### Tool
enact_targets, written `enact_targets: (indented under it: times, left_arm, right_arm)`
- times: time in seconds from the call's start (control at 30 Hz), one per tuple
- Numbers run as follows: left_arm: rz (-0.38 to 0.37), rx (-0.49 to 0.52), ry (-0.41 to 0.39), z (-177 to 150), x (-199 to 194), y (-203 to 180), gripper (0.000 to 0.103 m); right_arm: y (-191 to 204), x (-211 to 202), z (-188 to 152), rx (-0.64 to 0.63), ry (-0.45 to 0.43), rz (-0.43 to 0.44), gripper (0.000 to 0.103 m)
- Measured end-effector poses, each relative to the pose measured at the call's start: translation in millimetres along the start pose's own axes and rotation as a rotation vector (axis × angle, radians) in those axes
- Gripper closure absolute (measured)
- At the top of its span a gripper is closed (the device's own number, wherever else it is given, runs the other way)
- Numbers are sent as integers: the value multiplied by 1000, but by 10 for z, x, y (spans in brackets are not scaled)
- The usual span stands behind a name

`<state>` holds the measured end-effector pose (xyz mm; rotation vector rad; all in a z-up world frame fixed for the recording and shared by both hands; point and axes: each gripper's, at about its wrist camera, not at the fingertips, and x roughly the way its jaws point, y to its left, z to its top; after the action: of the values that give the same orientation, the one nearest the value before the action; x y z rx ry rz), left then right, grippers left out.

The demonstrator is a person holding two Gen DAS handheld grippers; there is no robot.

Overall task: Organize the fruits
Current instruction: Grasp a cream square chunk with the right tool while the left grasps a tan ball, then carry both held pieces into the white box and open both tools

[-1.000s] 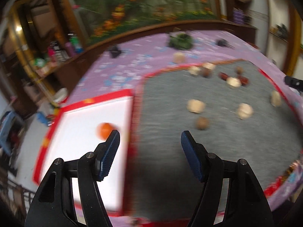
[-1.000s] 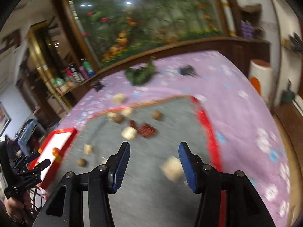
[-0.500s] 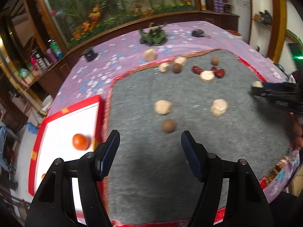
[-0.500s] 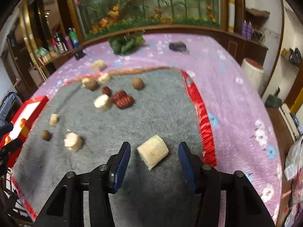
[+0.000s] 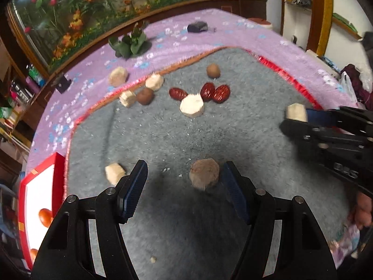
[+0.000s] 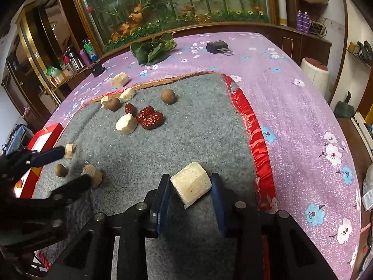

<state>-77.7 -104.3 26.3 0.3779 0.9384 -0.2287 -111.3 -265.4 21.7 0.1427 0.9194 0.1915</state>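
Right now the right gripper (image 6: 190, 187) has its jaws around a pale, cream-coloured chunk (image 6: 191, 184), a short cut cylinder with a fibrous flat face; the jaws have just been closing, the left pad meets the piece and the right pad sits at its far edge, though a firm pinch cannot be confirmed. It lies on the grey mat (image 6: 198, 126) near the red satin border (image 6: 256, 137). The left gripper (image 5: 185, 184) stands wide, its blue pads apart, with a shadowed, faceted round piece (image 5: 204, 173) between them, nearer the right pad and not clearly touched. Farther up the mat lie three wrinkled red dates (image 5: 214, 92), a white cut chunk (image 5: 192, 105) and brown round fruits. An orange fruit (image 5: 45, 217) sits in the red-rimmed white tray (image 5: 56, 163) at the left.
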Motion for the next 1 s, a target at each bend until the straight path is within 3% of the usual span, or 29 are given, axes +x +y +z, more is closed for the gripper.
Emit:
enact_targets:
  times: [0.1,0.13,0.2,0.43,0.6,0.73,1.0]
  left_arm:
    - [-52,-17,25,-20,149,-5,40]
    - [-84,-45,3,-28,142,24,55]
    - [-141,-37,-3,-30,143,18,73]
    - [-139,-72,-79,-92,-106,175,75]
    - [-37,-183,-208,-278,-632,667,75]
    - [82,-322,-260,-606,-924,1223,75]
    - [312,-537,-237,-1311,-1099,2166,75]
  right_arm:
    - [-3,-1,-3,6,0,7,69]
    - [8,-1,-4,3,1,3,69]
    - [20,10,10,-3,2,-4,69]
    - [106,-24,17,-26,-15,-18,70]
    - [415,-120,104,-80,-38,57,70]
    - [880,-183,254,-139,-61,158,70]
    - [2160,-131,364,-294,-93,361,70]
